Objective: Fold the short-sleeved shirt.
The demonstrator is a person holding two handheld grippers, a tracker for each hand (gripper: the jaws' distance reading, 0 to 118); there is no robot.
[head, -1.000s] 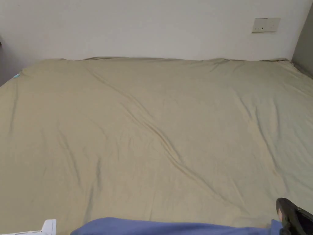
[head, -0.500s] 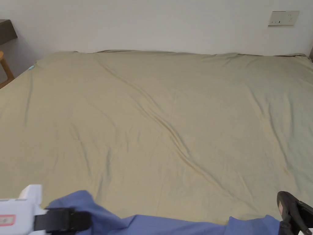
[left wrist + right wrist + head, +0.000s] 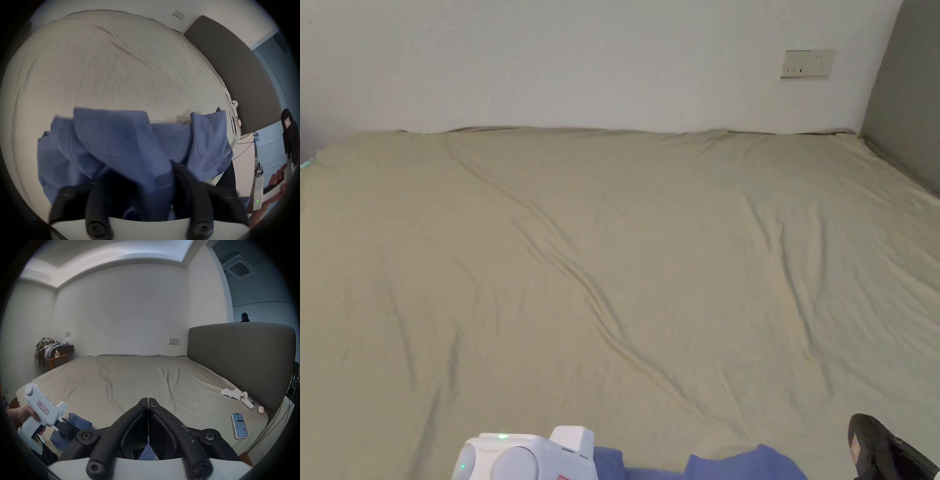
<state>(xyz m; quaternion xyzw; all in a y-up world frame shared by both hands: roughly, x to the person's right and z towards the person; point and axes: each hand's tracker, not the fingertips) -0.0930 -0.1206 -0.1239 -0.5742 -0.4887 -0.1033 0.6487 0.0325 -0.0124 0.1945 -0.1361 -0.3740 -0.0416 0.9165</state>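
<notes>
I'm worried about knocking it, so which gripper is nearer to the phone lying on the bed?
Right. The right gripper is nearer the phone, which lies off to its right by the headboard. The left gripper is farther left, at the blue shirt.

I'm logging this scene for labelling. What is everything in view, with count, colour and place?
shirt: 1, blue, near bed edge, bunched over the left gripper
bed: 1, beige sheet
headboard: 1, grey, bed's right side
phone: 1, white, on sheet by headboard
clothes pile: 1, grey-olive, far left shelf
wall plate: 1, white, wall
left gripper: white body, black fingers, in the shirt
right gripper: black, shut, held above bed
</notes>
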